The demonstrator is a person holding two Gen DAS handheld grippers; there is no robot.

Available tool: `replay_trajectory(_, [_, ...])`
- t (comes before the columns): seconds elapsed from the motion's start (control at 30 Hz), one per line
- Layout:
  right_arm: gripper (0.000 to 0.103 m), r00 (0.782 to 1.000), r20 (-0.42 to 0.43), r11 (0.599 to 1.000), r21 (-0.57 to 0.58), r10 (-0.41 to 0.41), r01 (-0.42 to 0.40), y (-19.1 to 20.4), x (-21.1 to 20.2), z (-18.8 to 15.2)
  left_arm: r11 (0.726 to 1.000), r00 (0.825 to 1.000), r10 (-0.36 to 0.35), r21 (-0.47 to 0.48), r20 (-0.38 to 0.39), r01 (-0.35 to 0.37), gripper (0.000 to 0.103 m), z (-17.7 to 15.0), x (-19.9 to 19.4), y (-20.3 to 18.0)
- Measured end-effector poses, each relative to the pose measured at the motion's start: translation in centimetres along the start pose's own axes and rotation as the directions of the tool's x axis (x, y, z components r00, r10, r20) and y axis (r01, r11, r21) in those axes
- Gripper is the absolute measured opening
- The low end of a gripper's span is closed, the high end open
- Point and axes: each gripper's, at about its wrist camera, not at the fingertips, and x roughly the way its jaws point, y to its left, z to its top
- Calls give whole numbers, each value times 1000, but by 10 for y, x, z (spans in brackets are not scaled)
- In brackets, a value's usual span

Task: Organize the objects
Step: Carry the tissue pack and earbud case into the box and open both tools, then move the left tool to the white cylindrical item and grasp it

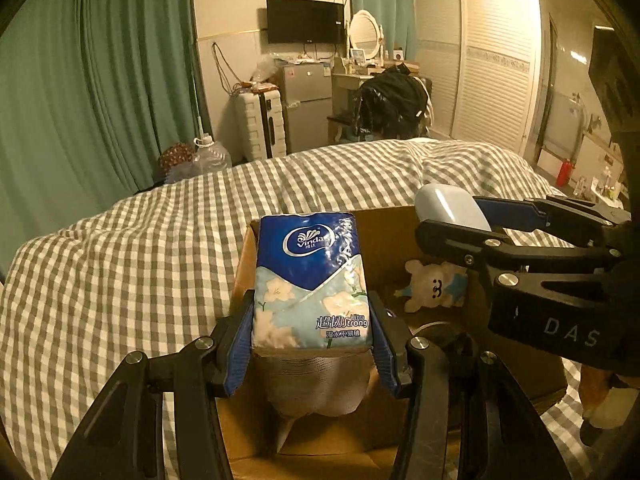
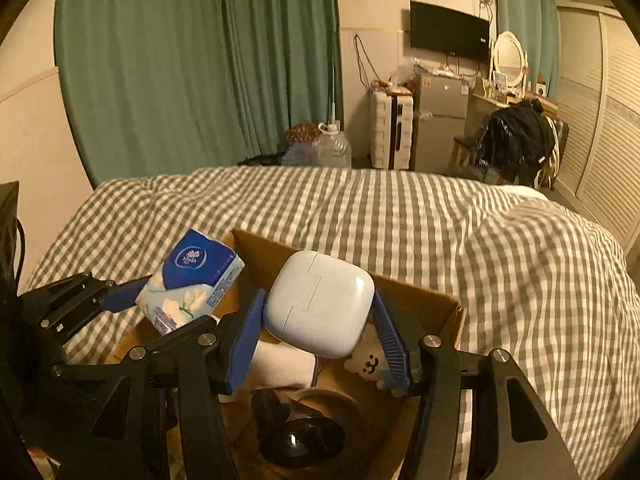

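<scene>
Left gripper (image 1: 314,336): blue pads clamped on the lower sides of a tissue pack (image 1: 310,280), held upright, logo end far from the camera. Right gripper (image 2: 320,320): pads pressed on the left and right edges of a pale blue case (image 2: 320,304), a rounded, lidded shell with a seam across its face. Both loads hang above the open box (image 2: 440,300) and neither touches it. In the right wrist view the pack sits left of the case, over the box's left wall; in the left wrist view the case appears at the right, above the box's far right corner.

Box contents, as far as visible: a small white plush bear (image 1: 434,284) lying near the right wall; a white folded item (image 2: 286,364) beneath the case; a dark round object (image 2: 298,432) at the near end, its kind unclear; under the pack, a greyish wrapped bundle (image 1: 320,384). The box rests on a grey-and-white checked bedspread (image 1: 120,280), bare around it in both views.

Progress, as a judgement: several things are already boxed and the last two in view are carried to the drop point. What remains is lowering each into free space, the pack left and the case right, then releasing. Crowding on the floor of the box may force stacking.
</scene>
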Motion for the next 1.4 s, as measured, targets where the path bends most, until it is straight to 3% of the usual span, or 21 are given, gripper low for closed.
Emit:
replay_trajectory(0.23, [55,1000,-19,1000,11,-11,12,-10,8,-4,1000,1000,-12,3,-17,12,56,-8,8,-6])
replay_trajectory(0.37, [55,1000,-24,1000,21,-8,8,-13,9,-7,1000,1000,4,-1,-3,-4,77,-10,3,-5])
replay_trajectory(0.53, [66,1000,24,999,44,-6,5,-16,-7,-8,999,1000,19,-30,24,-18,86,-15,-23,2])
replay_trajectory(0.87, [76,993,110,999,5,-42,42,7,-85,-3,991,991,67,-120,116,-53,94,-17,-108,17])
replay_trajectory(1.07, [81,983,177,998,-32,-45,51,31,-148,-4,983,976,114,-161,186,-84,99,-23,-169,25])
replay_trajectory(1.2, [89,975,219,997,-50,-41,53,48,-184,-11,978,965,146,-181,218,-107,102,-31,-205,28])
replay_trajectory(1.4, [97,963,263,994,-73,-62,84,66,-217,-32,968,960,178,-216,214,-131,103,-50,-226,28])
